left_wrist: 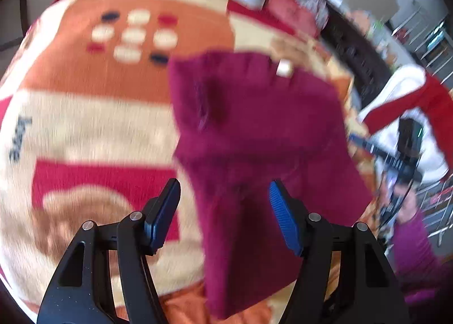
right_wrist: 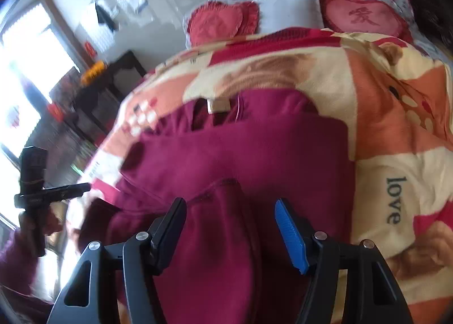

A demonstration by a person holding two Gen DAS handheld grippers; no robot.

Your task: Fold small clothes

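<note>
Right now, nearest to me, my left claw (left_wrist: 225, 215) is spread wide, its two pads apart with a strip of the maroon garment (left_wrist: 254, 131) running between them and untouched by either pad. My right claw (right_wrist: 230, 227) is likewise spread, with a rounded fold of the same maroon garment (right_wrist: 240, 159) lying in the gap; it pinches nothing. In both wrist views the cloth fills the space from 6 o'clock up to the centre. It rests on a bed covered by a fleece blanket (left_wrist: 93, 114) printed with teddy bears, in orange, cream and red. A small pale label (right_wrist: 218, 106) sits at the garment's far edge, toward 12 o'clock, which I take to mark the neckline or waistband.

Farther off, at 12 o'clock, two red heart cushions (right_wrist: 223, 22) and a white pillow (right_wrist: 288, 11) lie at the head of the bed.

I judge the fold is partly made, since layers already overlap. Next, each claw should close on a near edge and carry it toward the label. Both views are blurred, so the exact edges are hard to pick out.
</note>
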